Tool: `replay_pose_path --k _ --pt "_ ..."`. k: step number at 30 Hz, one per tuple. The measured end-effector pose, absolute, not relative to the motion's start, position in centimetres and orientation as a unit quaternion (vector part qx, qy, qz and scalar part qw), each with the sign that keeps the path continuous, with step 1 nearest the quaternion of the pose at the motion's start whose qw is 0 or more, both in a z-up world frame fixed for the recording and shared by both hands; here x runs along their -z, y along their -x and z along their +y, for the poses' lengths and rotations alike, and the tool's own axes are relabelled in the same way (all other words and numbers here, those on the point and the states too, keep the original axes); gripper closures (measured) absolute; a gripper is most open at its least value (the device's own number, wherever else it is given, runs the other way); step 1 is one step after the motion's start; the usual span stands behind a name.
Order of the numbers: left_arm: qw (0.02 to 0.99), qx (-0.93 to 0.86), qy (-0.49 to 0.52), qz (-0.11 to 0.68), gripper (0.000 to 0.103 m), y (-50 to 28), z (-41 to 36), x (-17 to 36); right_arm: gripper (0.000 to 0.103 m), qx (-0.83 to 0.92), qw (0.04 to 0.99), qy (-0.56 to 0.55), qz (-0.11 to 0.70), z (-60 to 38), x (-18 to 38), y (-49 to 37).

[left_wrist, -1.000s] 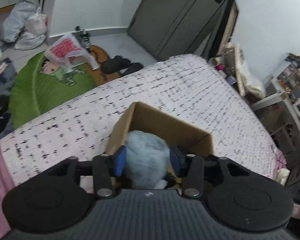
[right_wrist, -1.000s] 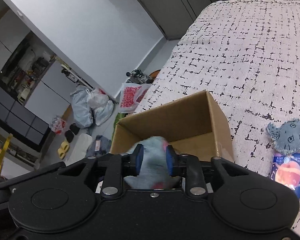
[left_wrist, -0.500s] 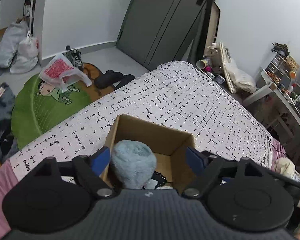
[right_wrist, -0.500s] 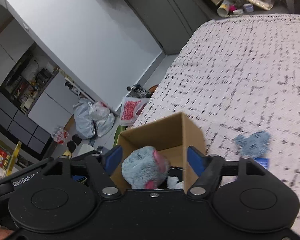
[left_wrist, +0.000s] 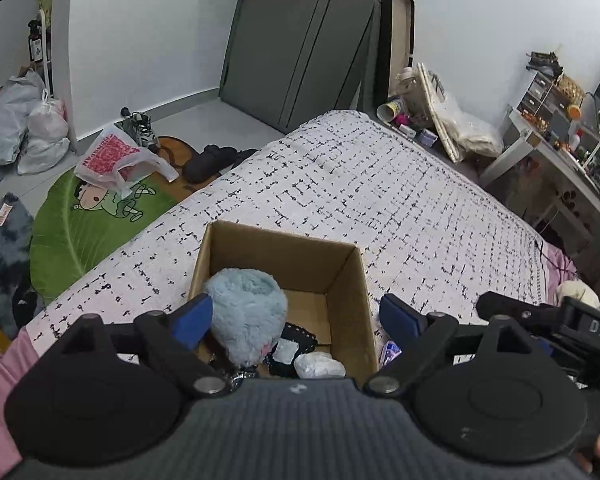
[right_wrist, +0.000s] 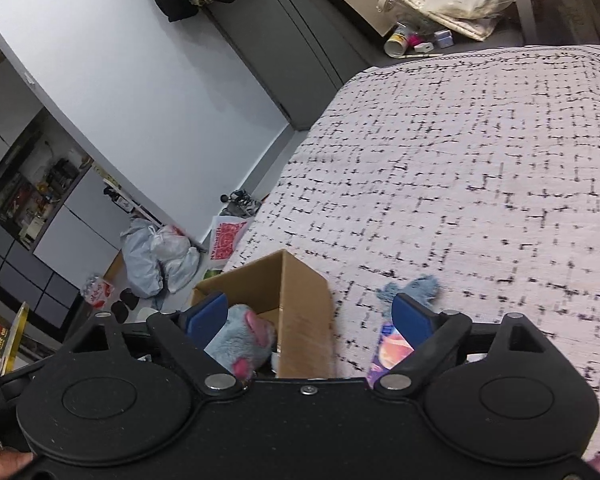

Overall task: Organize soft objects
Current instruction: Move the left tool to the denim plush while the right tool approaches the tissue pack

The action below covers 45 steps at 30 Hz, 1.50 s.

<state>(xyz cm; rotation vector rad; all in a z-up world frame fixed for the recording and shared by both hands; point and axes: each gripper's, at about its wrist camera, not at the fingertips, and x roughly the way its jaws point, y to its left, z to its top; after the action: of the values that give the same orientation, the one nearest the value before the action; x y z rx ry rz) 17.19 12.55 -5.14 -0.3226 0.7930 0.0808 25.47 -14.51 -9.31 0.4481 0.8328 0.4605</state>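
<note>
While the bed (left_wrist: 380,184) is stretching away under its speckled cover, the cardboard box (left_wrist: 342,280) is sitting on its near edge. Inside, the fluffy blue plush (left_wrist: 246,312) is leaning against the left wall. I am holding my left tongs (left_wrist: 296,320) and right tongs (right_wrist: 310,316) spread wide, gripping nothing. Right of the box, a small blue plush (right_wrist: 418,286) is lying on the bed.

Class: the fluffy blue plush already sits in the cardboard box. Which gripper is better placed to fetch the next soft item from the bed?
Probably the right gripper: open, and the small grey-blue fabric toy lies on the bed just ahead of its right fingertip. The left gripper, also open, faces the cardboard box.
</note>
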Motion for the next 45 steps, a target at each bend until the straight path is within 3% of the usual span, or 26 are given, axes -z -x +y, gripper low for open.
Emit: replay_pose_path --k 21,38,42,45 --pt "0.902 -0.028 0.150 0.403 0.013 -17.0 10.1 5.5 0.015 -0.199 0.854 -0.191 0.441 -16.5 13.3 -24.8" --pt "0.909 -0.022 0.122 0.398 0.014 -19.2 5.3 6.7 0.023 -0.216 0.816 -0.261 0.468 -17.1 19.7 -26.6" --pt "0.906 -0.023 0.119 0.406 0.017 -20.1 4.4 7.6 0.037 -0.215 0.802 -0.268 0.488 -16.8 21.2 -27.5" --pt "0.906 -0.021 0.119 0.406 0.020 -20.6 3.6 8.0 0.041 -0.220 0.800 -0.271 0.489 -16.7 21.8 -28.1"
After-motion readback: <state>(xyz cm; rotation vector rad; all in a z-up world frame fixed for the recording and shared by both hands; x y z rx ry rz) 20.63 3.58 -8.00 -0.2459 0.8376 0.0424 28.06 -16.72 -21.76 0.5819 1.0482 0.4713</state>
